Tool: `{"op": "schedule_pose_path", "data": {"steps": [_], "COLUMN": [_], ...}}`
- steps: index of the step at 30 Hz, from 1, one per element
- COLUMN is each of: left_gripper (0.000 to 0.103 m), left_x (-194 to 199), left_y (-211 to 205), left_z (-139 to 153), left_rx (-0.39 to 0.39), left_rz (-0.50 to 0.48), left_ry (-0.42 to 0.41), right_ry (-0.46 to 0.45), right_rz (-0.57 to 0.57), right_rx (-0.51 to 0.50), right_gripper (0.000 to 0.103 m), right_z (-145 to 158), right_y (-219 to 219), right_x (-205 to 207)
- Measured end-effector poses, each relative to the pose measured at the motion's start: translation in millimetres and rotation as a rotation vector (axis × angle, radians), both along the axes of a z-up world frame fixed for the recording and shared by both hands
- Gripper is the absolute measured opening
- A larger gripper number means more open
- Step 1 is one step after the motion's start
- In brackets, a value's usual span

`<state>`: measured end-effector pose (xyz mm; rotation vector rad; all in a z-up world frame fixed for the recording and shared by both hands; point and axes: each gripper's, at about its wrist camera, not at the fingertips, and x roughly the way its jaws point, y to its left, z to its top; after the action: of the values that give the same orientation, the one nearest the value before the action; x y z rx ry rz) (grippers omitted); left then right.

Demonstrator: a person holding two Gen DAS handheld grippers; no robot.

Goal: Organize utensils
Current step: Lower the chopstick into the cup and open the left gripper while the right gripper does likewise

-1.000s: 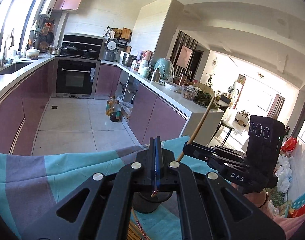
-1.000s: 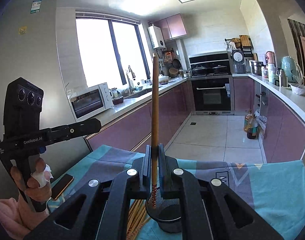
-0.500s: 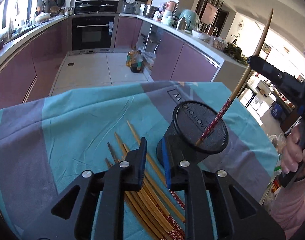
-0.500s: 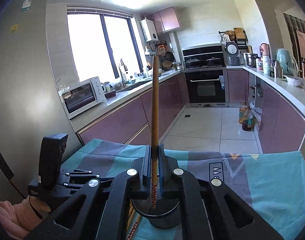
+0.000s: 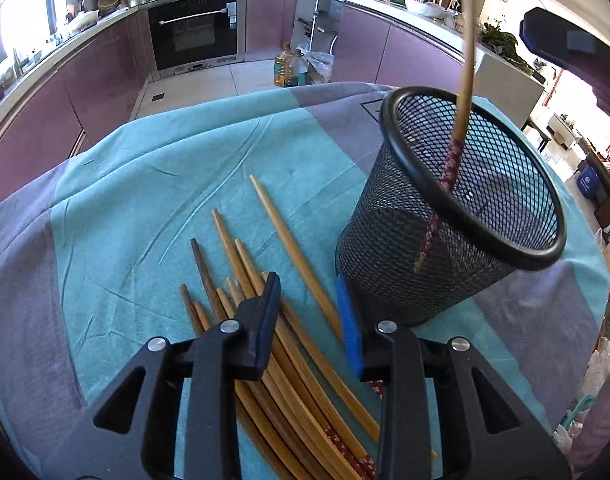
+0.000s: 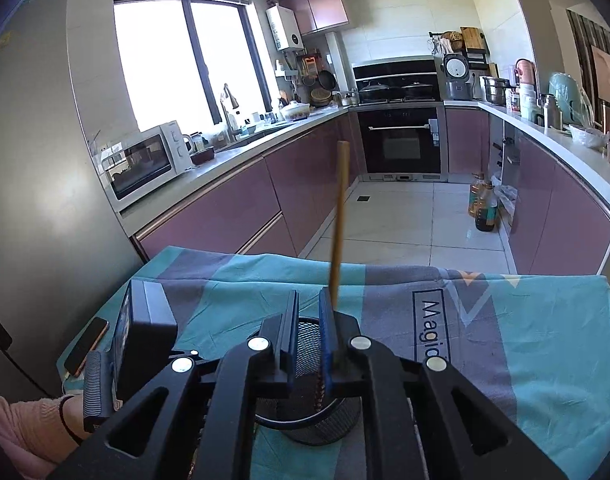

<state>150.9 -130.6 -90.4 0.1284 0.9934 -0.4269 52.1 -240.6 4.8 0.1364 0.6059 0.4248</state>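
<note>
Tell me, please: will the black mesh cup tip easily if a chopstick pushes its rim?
Probably yes. The mesh cup is open wire, so likely light, and taller than its narrow base. It stands on wrinkled cloth, soft footing. The chopstick leaning inside could lever the rim sideways.

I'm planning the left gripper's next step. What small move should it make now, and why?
Probably lower the left gripper onto the loose chopsticks and close on one. Its jaws stand open just above the pile, and one chopstick already stands in the mesh cup, with the right gripper open.
</note>
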Motion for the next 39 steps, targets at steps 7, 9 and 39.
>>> {"op": "schedule_pose_path", "data": {"steps": [7, 9, 39], "left_gripper": [0.022, 0.019, 0.017], "left_x": [1.1, 1.6, -2.8], "left_y": [-7.0, -8.0, 16.1], "left_z": [-4.8, -4.8, -11.4], "left_rx": [0.066, 0.071, 0.027], "left_rz": [-0.024, -0.032, 0.012], "left_ry": [-0.027, -0.026, 0.020], "right_ry": [0.011, 0.012, 0.062], "right_rz": [-0.003, -0.002, 0.029], "right_rx": [0.017, 0.020, 0.094], "right_gripper": [0.017, 0.017, 0.022], "right_z": [-5.6, -6.7, -35.5], "right_y": [-2.4, -2.8, -11.8], "right_x": [-1.7, -2.6, -55.4]}}
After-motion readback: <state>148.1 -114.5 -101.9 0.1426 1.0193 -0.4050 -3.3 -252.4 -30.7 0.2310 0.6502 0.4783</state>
